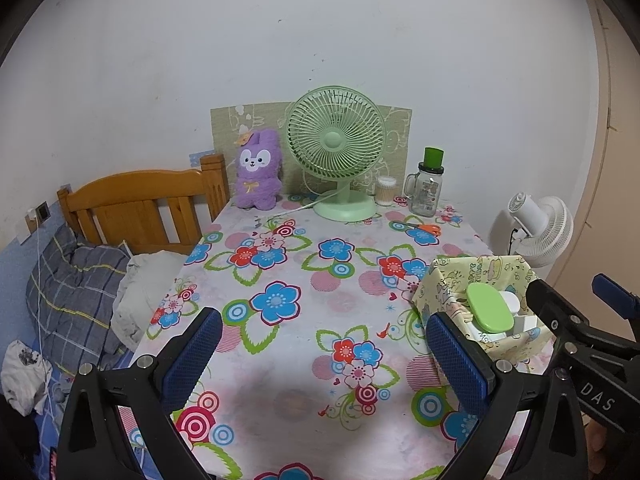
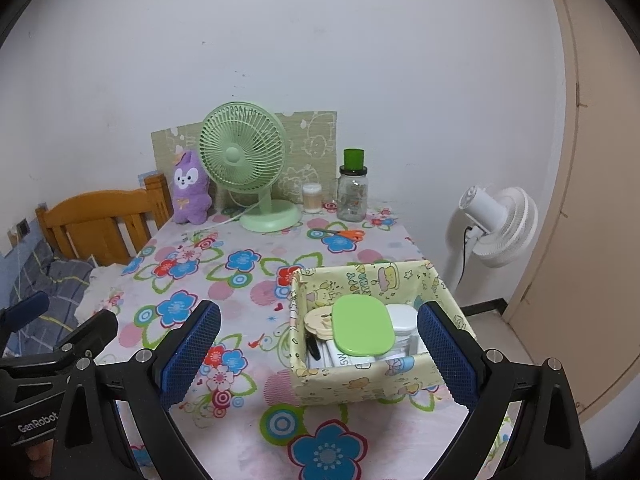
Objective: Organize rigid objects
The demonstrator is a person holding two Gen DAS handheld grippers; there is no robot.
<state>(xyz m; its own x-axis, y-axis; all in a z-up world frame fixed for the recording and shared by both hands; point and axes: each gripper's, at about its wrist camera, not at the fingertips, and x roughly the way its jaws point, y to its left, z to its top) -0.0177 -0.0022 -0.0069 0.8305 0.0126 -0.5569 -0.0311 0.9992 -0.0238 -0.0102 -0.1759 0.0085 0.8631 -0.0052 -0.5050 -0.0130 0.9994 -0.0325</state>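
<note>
While both claws hang spread wide with nothing between their blue pads, the left gripper point(image 1: 324, 354) sits over the near middle of the flowered table point(image 1: 304, 280) and the right gripper point(image 2: 318, 354) over its near right part. Toward the far left corner stands a purple plush point(image 2: 190, 190), then a green fan point(image 2: 244, 156), a cotton-swab tub point(image 2: 312, 199) and a glass jar point(image 2: 353, 192) along the far edge. Orange-handled scissors point(image 2: 344, 234) lie with their handles pointing right. By the right edge sits a yellow fabric box point(image 2: 360, 380); in it a green oval case point(image 2: 362, 330) rests on top, long axis running near to far, beside a white container point(image 2: 404, 318).
</note>
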